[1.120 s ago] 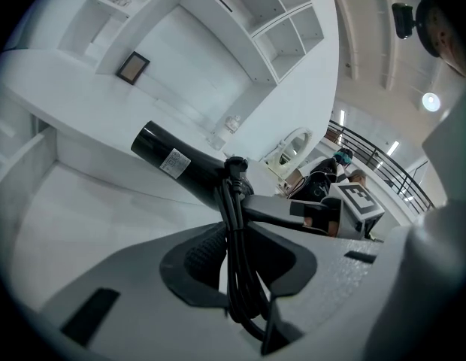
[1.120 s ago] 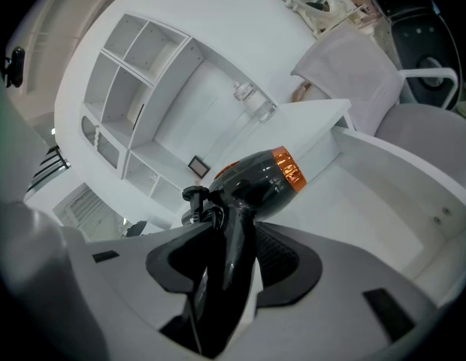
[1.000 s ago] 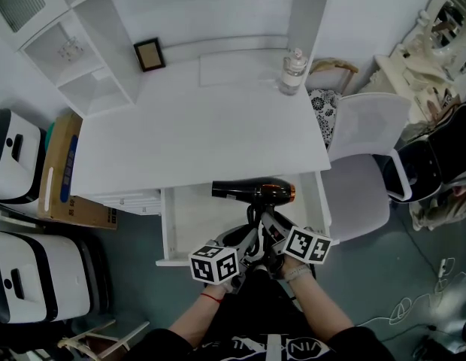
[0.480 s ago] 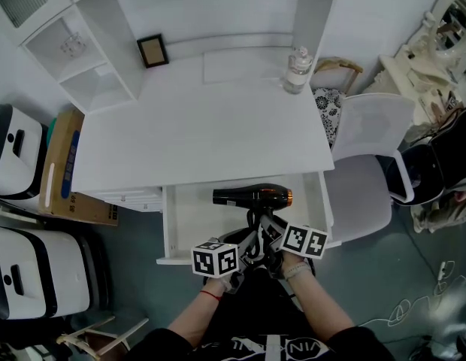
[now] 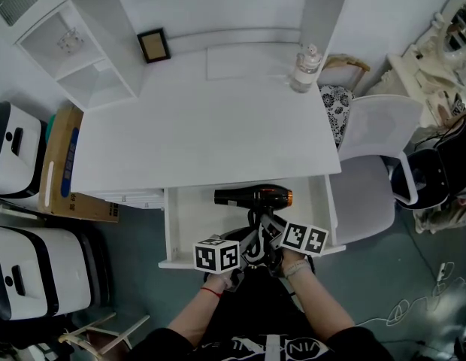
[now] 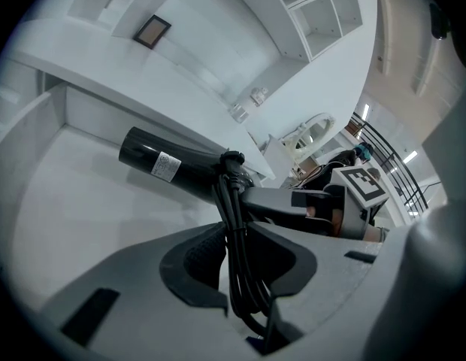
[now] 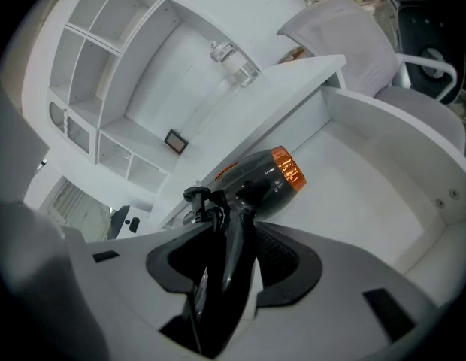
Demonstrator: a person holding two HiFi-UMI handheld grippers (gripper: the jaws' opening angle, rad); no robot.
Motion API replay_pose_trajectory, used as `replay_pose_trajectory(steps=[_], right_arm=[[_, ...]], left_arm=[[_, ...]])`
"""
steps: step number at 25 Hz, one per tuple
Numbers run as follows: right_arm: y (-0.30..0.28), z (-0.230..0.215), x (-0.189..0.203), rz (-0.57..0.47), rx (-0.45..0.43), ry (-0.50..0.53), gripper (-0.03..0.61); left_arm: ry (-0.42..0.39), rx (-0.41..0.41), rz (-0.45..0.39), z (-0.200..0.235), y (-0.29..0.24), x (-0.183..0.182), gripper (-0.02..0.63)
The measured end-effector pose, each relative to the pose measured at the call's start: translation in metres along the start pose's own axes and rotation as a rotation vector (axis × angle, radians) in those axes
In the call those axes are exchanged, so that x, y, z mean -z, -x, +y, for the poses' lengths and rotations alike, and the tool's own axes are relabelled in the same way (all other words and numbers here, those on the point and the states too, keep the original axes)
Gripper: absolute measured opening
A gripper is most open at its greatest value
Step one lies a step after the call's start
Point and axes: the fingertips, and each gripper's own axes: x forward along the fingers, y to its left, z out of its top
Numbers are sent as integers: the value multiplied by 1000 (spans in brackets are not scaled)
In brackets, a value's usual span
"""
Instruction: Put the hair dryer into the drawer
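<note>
Nearest us, at the front of the open drawer [image 5: 192,228], our left gripper [image 6: 237,273] has its jaws closed on the bundled black cord [image 6: 231,224]. Our right gripper [image 7: 225,269] has its jaws clamped on the handle [image 7: 234,239] of the hair dryer [image 5: 255,197]. Its barrel lies crosswise, low inside the drawer. Beyond, on the white surface [image 5: 203,134], stand a bottle [image 5: 306,69] and a small frame [image 5: 153,45].

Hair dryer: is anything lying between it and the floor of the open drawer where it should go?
Nothing visible does. The drawer is open and its floor looks bare below the hair dryer. The left tool grips its cord, the right tool its handle.
</note>
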Motion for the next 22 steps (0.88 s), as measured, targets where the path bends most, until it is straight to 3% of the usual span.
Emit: replay_pose_trajectory(steps=[22], right_arm=[[-47,-11,-2,48,9,-10,175]], left_arm=[[50,-23,73,42,-21,-8,89]])
